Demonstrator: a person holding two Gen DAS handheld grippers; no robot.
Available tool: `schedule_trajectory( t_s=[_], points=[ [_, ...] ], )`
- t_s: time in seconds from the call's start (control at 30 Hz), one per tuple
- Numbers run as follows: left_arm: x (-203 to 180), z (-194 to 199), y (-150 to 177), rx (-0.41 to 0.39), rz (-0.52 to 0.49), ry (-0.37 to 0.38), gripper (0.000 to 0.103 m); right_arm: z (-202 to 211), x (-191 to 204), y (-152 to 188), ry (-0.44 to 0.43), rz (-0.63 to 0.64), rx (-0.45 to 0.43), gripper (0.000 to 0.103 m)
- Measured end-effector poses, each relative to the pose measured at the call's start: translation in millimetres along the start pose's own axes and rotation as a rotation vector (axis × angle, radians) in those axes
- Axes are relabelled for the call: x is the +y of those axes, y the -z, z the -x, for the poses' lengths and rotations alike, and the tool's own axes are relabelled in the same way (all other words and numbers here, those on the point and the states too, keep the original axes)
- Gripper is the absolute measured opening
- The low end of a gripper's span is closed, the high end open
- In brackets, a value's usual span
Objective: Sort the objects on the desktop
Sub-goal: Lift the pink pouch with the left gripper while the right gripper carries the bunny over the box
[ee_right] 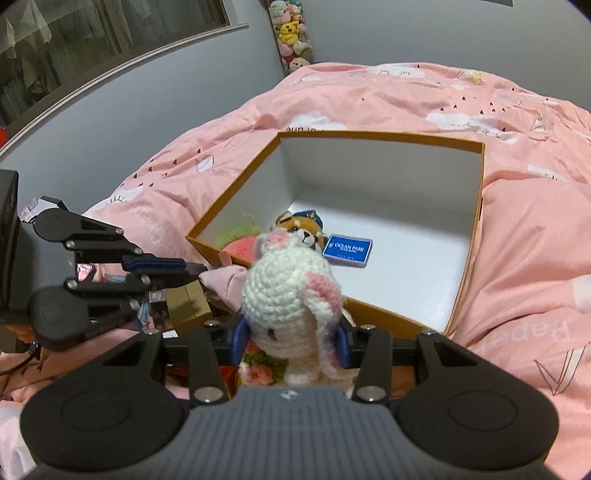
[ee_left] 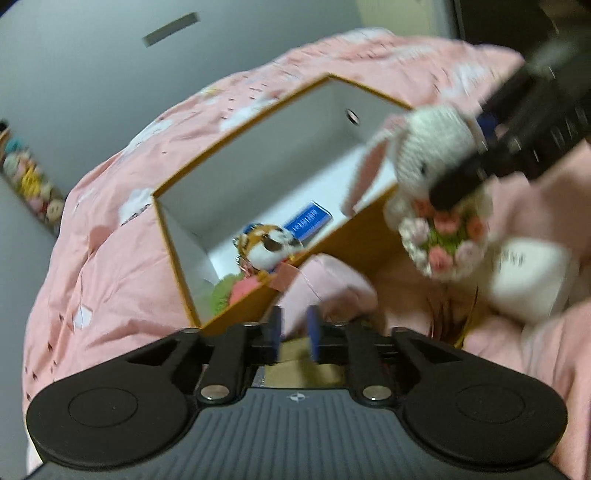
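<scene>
An open orange box [ee_left: 240, 136] [ee_right: 369, 134] with a white inside lies on the pink duvet. In it are a brown dog plush [ee_left: 269, 247] [ee_right: 303, 229], a blue card pack [ee_left: 308, 218] [ee_right: 347, 249] and a green and pink knitted piece [ee_left: 229, 291] [ee_right: 240, 243]. My right gripper [ee_right: 291, 332] [ee_left: 461, 158] is shut on a white crochet bunny [ee_right: 284, 291] [ee_left: 424, 147] with a flower bouquet, held in the air by the box's near edge. My left gripper [ee_left: 294, 317] [ee_right: 181, 273] hovers left of it, its blue fingers a narrow gap apart with nothing between them.
A small gold box [ee_right: 186, 304] lies just under the left gripper among other small items. A white soft thing [ee_left: 528, 280] rests on the rumpled pink duvet [ee_right: 517, 229]. A column of plush toys [ee_right: 291, 33] hangs on the grey wall, and a window [ee_right: 92, 37] is at the far left.
</scene>
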State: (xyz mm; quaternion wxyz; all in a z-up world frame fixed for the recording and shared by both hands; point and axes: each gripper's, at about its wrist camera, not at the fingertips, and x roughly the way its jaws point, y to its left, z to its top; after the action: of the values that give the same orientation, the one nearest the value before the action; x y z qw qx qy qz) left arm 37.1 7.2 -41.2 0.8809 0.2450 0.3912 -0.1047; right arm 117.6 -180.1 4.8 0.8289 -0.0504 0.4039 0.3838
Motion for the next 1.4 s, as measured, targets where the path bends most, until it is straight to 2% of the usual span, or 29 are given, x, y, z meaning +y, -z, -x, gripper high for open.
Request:
schedule_trajectory(
  t_s=[0.03,0.1,0.13,0.3,0.37,0.4,0.47,0.7,0.83,0.97,1.17,1.4],
  points=[
    [-5.2,-3.0,1.3,0.001,-0.030,-0.006,0.033,-2.0,-1.1,0.9,0.005,-0.004,0.007,0.048],
    [-14.7,-10.5,2.7,0.004,-0.080,-0.026,0.051,-5.5,-3.0,2.6,0.015,-0.009,0.017,0.048],
    [-18.1,-15.0,3.0,0.004,-0.096,-0.039,0.055,-7.2,-3.9,3.4,0.018,-0.010,0.020,0.048],
    [-29.7,-37.1,0.2,0.024,-0.136,-0.072,0.055,-11.7,-5.1,4.9,0.017,-0.011,0.028,0.048],
    [-31.7,-47.6,-1.4,0.048,-0.119,-0.093,0.054,-14.0,-5.4,4.8,0.017,-0.011,0.032,0.048],
    [-31.8,-51.2,-2.2,0.058,-0.098,-0.114,0.045,-14.7,-5.7,5.1,0.018,-0.011,0.034,0.048],
    [-29.5,-51.8,-3.6,0.064,-0.033,-0.124,0.041,-15.7,-5.8,5.0,0.022,-0.010,0.036,0.048],
    [-14.5,-24.7,-3.3,0.003,0.140,-0.120,0.025,-9.0,-2.2,2.0,0.034,0.007,0.027,0.048],
    [5.8,-3.2,-7.3,-0.030,0.276,-0.065,0.023,2.7,0.8,-5.5,0.006,0.021,0.004,0.048],
    [20.9,22.2,-14.5,-0.097,0.330,-0.015,0.017,12.9,0.3,-17.9,-0.030,0.020,-0.013,0.048],
    [48.0,36.9,-24.5,-0.137,0.489,0.047,0.015,27.2,-4.4,-46.0,-0.050,0.028,-0.056,0.048],
    [71.5,40.7,-38.2,-0.203,0.553,0.035,0.014,26.0,-14.3,-75.4,-0.024,0.027,-0.090,0.048]
  ],
)
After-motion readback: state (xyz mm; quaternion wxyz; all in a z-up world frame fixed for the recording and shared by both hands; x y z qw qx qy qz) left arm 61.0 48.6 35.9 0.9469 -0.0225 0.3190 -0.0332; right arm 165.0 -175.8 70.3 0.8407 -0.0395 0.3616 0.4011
